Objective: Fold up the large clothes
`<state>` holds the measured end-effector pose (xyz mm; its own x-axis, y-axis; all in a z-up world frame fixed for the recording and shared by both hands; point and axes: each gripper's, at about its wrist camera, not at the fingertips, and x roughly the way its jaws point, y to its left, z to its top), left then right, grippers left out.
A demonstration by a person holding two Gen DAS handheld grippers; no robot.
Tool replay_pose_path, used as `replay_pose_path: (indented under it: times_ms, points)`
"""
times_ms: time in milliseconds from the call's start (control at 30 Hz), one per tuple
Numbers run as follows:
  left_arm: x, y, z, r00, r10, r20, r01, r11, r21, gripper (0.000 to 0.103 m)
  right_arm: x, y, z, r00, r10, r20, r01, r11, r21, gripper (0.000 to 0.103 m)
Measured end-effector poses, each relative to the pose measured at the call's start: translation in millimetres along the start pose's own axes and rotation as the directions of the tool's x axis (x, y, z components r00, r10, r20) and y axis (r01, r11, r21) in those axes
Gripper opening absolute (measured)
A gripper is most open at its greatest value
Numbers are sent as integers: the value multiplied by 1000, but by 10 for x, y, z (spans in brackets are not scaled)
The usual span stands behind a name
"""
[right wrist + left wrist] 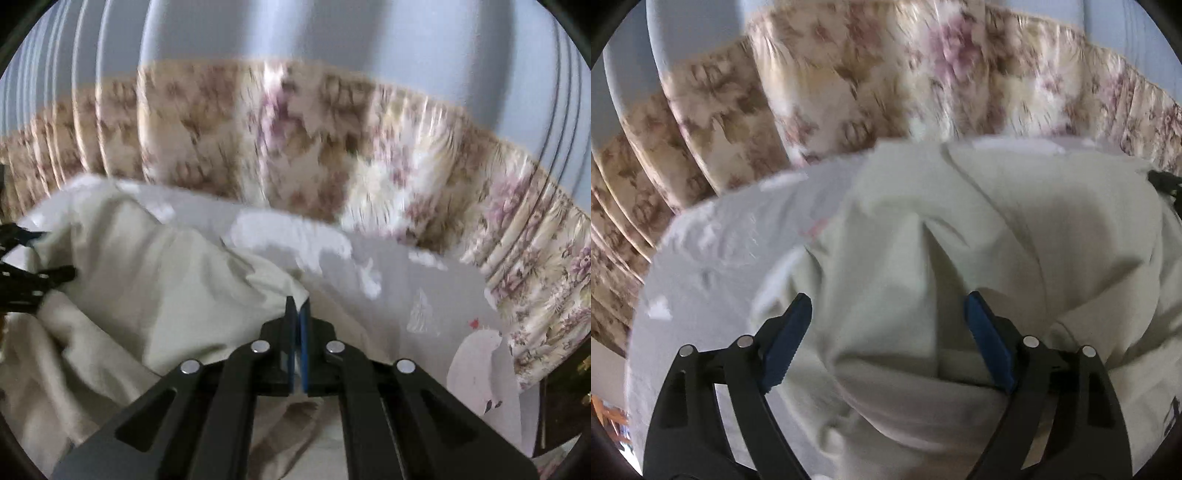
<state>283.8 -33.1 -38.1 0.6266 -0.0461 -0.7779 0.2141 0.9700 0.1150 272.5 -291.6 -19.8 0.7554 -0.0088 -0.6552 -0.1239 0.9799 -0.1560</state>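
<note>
I see a pale grey table (701, 258) backed by a floral curtain (849, 74). The cream garment (960, 221) lies bunched across it. My left gripper (888, 310) gapes above it; my right gripper (297, 310) is pinched onto a garment edge, bare tabletop to its right.

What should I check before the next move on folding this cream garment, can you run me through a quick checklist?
1. Right gripper shut on the cream garment: ok, pads pinch its edge.
2. Left gripper open above the cloth: ok.
3. Left pads touching cloth: cannot tell.
4. Garment lying flat: not ok, bunched and creased.
5. Garment on the grey sheet: ok.
</note>
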Motion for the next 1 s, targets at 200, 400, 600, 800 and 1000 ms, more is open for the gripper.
replay_pose_path:
  times_ms: [200,400,600,800,1000]
  points:
    - [-72,72,-217,997,-61,-38,59,997,-53,85,69,-139,-231,997,7,-75,-3,998,60,43]
    - [-540,127,-145,995,10,98,-3,998,-69,94,-648,-48,-144,992,83,91,-93,989,115,71]
    - [-497,-221,-201,995,71,68,-71,997,-10,97,-541,514,-403,978,207,34,-208,978,34,72]
    - [-132,-169,-432,997,69,-20,-70,997,-33,100,-79,661,-684,982,143,-121,-150,987,-57,72]
    - [-358,-85,-285,999,11,48,-9,999,-36,98,-300,616,-401,977,191,-98,-198,978,-61,77]
